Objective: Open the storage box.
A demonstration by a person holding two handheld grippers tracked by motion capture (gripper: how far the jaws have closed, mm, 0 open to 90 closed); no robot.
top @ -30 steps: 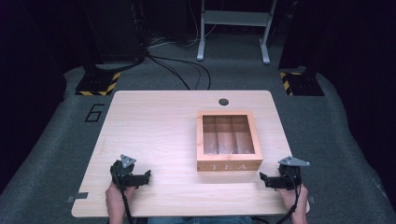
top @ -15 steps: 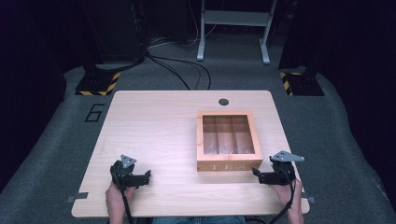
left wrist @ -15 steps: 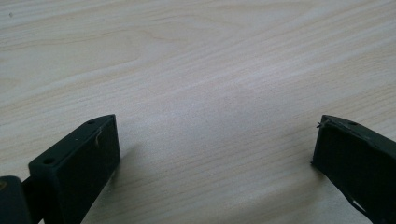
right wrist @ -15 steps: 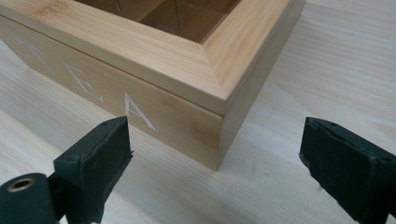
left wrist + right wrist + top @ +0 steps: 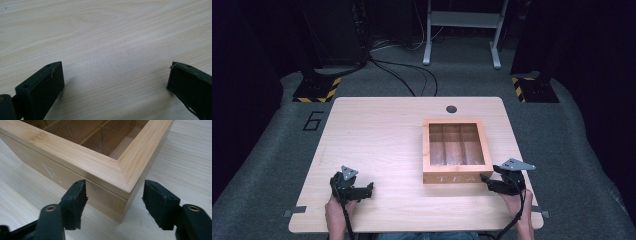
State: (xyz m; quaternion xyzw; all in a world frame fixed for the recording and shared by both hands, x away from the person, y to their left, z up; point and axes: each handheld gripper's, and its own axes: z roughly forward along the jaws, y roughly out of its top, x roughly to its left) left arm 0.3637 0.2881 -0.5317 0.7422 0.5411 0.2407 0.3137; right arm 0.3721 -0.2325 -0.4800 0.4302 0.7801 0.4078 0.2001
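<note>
Wooden tea box [image 5: 454, 150] with a clear lid sits on the right half of the table [image 5: 377, 135]. Right gripper [image 5: 113, 200] has just been closing; its jaws straddle the box's near right corner (pads not pressing). Left gripper [image 5: 115, 80] rests wide apart over bare tabletop

Bare table [image 5: 377, 135] left of the tea box [image 5: 454, 150], its near corner between the right tool's [image 5: 113, 200] jaws.

Tea box [image 5: 453, 176]: smooth pale bamboo-like wood, satin sheen, clear glossy lid pane. Table [image 5: 377, 135]: matt light wood grain.
</note>
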